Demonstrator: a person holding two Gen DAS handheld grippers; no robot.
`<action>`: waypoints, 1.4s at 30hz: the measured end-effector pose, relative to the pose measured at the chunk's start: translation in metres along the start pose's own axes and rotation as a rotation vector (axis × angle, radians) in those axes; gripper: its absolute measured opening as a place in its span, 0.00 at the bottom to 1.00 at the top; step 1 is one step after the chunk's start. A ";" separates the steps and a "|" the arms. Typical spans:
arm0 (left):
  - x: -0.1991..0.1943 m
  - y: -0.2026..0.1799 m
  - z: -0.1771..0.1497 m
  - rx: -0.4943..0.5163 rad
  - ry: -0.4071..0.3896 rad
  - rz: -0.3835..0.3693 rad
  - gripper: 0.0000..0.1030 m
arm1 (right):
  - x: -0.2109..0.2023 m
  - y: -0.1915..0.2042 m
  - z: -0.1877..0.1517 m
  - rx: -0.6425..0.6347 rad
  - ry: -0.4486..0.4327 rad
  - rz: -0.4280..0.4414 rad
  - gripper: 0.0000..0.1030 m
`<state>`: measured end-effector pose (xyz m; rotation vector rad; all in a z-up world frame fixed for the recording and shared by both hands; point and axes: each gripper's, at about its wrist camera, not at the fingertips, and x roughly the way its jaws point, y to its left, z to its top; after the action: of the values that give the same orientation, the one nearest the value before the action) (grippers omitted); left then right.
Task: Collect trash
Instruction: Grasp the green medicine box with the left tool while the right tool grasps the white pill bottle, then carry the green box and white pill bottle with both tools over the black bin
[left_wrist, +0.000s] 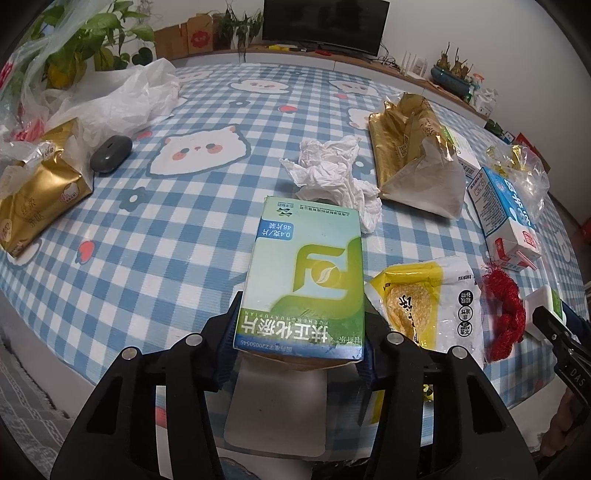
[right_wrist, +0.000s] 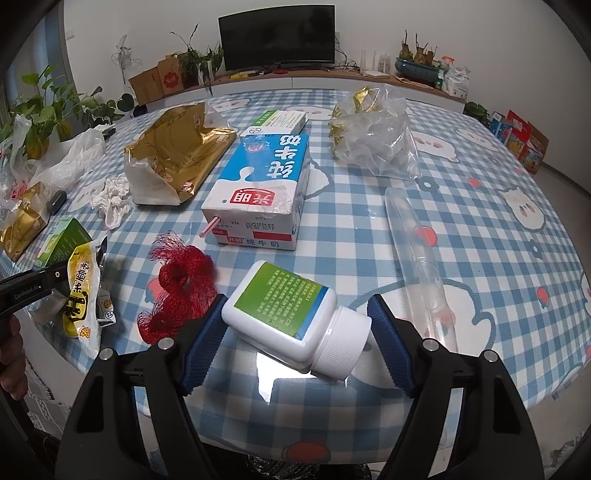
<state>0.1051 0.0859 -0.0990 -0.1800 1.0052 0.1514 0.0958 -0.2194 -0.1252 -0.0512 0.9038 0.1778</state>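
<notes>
A green and white medicine box lies lengthwise between the blue pads of my left gripper. Both pads press on its near end, so the gripper is shut on it. A white pill bottle with a green label lies on its side across my right gripper. One pad is against its base and the other against its ribbed cap, so that gripper is shut on the bottle. Around them on the checked tablecloth lie a crumpled tissue, a yellow snack wrapper and a red net.
A blue milk carton with a straw, a torn gold bag, a clear plastic bag and a clear tube lie beyond the bottle. A gold tissue pack, a dark case and white bags sit at left. The round table's edge is near.
</notes>
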 end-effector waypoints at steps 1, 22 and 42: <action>0.000 0.000 0.000 0.000 -0.001 0.000 0.48 | 0.000 0.000 0.000 0.002 -0.001 0.001 0.71; -0.017 -0.006 0.000 0.012 -0.020 -0.006 0.48 | -0.011 -0.004 0.001 0.014 -0.019 0.007 0.71; -0.071 -0.021 0.000 0.035 -0.075 -0.031 0.48 | -0.070 -0.001 0.011 0.000 -0.097 -0.009 0.71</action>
<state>0.0724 0.0626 -0.0373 -0.1570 0.9292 0.1111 0.0622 -0.2278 -0.0638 -0.0458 0.8072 0.1707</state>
